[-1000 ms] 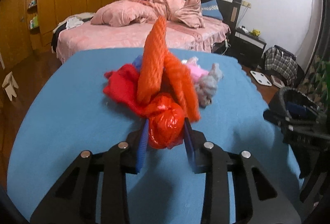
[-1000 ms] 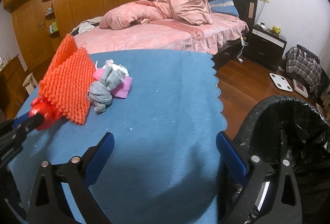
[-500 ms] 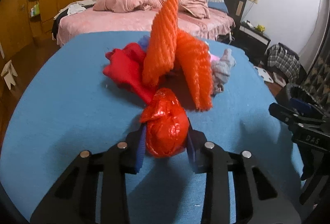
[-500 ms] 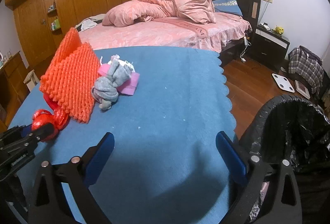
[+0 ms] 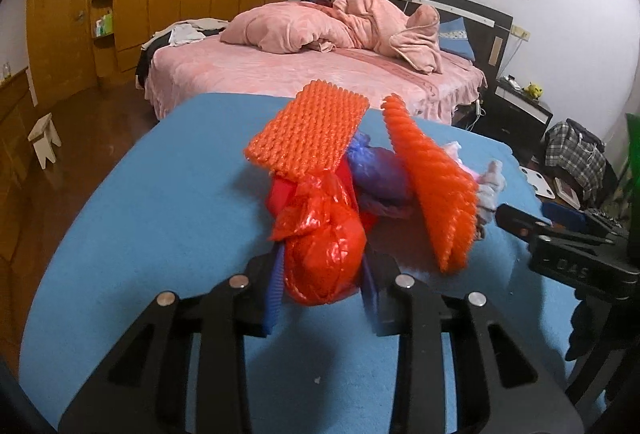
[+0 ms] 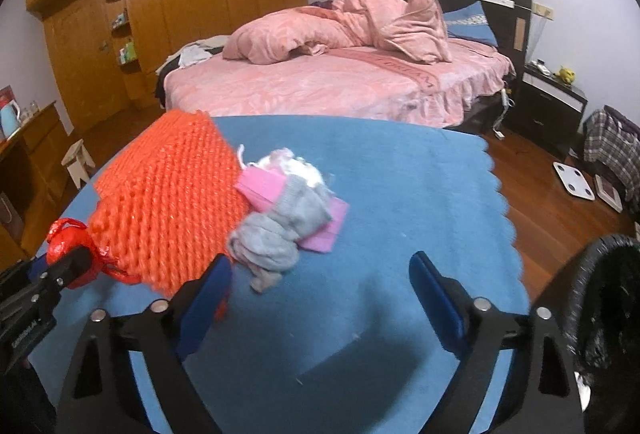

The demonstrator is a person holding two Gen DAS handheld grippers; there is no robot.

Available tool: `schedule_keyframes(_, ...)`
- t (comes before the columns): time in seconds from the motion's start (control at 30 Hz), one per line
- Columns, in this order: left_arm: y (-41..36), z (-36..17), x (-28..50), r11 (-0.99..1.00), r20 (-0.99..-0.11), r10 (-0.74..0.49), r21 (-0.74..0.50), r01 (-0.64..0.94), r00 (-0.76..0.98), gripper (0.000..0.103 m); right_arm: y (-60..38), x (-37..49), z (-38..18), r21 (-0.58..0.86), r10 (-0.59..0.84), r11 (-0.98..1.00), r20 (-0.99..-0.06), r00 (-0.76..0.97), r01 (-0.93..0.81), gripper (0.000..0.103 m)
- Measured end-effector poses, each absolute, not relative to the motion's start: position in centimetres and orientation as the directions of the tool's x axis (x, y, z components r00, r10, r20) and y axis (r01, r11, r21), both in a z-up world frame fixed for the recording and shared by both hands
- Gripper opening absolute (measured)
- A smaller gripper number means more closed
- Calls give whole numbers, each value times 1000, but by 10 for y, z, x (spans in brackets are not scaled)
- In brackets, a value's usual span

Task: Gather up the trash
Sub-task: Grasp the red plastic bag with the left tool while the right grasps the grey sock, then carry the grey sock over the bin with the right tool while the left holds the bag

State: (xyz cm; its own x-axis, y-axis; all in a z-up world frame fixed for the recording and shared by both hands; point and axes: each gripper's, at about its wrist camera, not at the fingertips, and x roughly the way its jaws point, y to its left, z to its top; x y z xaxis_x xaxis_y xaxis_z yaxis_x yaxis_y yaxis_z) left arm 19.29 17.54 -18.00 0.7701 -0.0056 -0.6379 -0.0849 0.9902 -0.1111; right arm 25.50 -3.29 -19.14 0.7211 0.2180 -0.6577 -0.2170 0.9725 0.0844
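Left gripper (image 5: 320, 298): clamps the red bag (image 5: 322, 258), lifted off the pile for binning.
Right gripper (image 6: 320, 286): empty, jaws closing toward the grey rag (image 6: 276, 234).
Trash: heaped mid-cloth (image 6: 420, 194); bin (image 6: 600, 294) right, beside the cloth.

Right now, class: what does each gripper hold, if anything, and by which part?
The left gripper clamps the crumpled red plastic bag across its bulging lower body. The right gripper holds nothing; its jaws are closing on empty air.
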Motion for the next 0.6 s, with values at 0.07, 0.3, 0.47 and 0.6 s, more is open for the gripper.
schedule_keyframes(0.07, 177, -179, 193, 990, -636, -8, -114, -84, 772, 31, -25, 260, -194, 88, 226, 970, -666, 711, -226, 80)
schedule_keyframes(0.3, 175, -185, 192, 990, -639, -14, -116, -78, 769, 31, -10, 277, -208, 84, 236, 964, -699, 675, -251, 64)
schedule_keyframes(0.47, 174, -184, 192, 992, -640, -11, -106, -75, 768, 31, -4, 274, -206, 103, 300, 941, -695, 654, -322, 37)
schedule_keyframes(0.6, 171, -177, 187, 993, -629, -7, -96, -69, 778, 31, -14, 266, -202, 130, 324, 936, -689, 649, -328, 37)
